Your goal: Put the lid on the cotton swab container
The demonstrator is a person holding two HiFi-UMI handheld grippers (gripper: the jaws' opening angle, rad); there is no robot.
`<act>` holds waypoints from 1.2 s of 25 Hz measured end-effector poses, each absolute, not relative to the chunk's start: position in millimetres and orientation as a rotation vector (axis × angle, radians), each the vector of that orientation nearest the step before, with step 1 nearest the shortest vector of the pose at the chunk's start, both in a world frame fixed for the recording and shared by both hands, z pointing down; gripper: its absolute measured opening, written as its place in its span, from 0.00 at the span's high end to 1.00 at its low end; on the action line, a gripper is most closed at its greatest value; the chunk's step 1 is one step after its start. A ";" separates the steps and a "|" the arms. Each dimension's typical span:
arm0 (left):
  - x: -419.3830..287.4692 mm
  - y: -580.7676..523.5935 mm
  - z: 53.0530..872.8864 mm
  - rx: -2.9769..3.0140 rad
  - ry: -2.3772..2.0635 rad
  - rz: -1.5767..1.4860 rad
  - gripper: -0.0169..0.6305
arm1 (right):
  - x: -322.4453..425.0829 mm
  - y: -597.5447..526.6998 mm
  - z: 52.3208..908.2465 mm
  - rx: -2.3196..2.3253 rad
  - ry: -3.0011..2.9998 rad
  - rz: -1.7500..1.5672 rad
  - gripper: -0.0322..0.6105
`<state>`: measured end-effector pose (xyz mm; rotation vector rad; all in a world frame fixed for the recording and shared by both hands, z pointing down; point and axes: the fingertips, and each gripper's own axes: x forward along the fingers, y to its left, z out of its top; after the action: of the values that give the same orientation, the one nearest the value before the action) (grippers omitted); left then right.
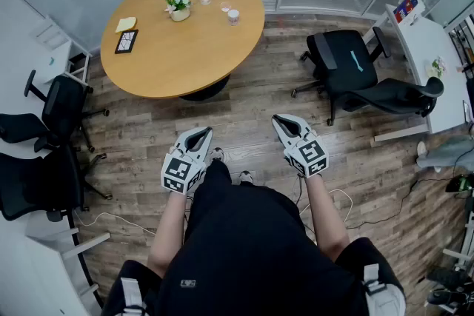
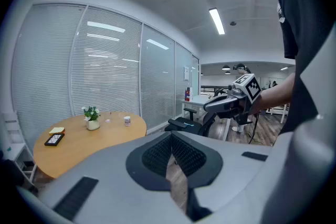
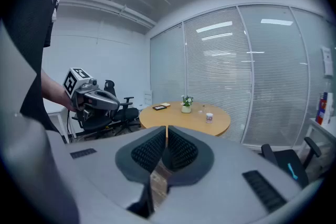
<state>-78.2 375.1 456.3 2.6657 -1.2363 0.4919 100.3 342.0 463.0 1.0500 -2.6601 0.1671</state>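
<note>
Only head view frames both: left gripper (image 1: 200,132), right gripper (image 1: 281,119) over floor (image 1: 244,96), well apart from cotton swab container (image 1: 233,15) near round table's (image 1: 178,55) far edge. I see both closed, empty.

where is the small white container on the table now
In the head view, the small white round container stands far right on the round wooden table, right of the green potted plant.
</note>
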 end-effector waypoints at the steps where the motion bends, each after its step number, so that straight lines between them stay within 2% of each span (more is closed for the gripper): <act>1: -77.3 374.5 455.4 2.666 -1.237 0.493 0.96 | 100.7 342.6 460.8 1.048 -2.662 0.163 0.93; 30: -78.4 376.7 455.0 2.667 -1.202 0.508 0.96 | 95.7 354.6 460.5 1.079 -2.671 0.198 0.93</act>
<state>-78.4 376.7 455.0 2.6672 -1.2020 0.5078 95.7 354.6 460.5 1.0787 -2.6709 0.1977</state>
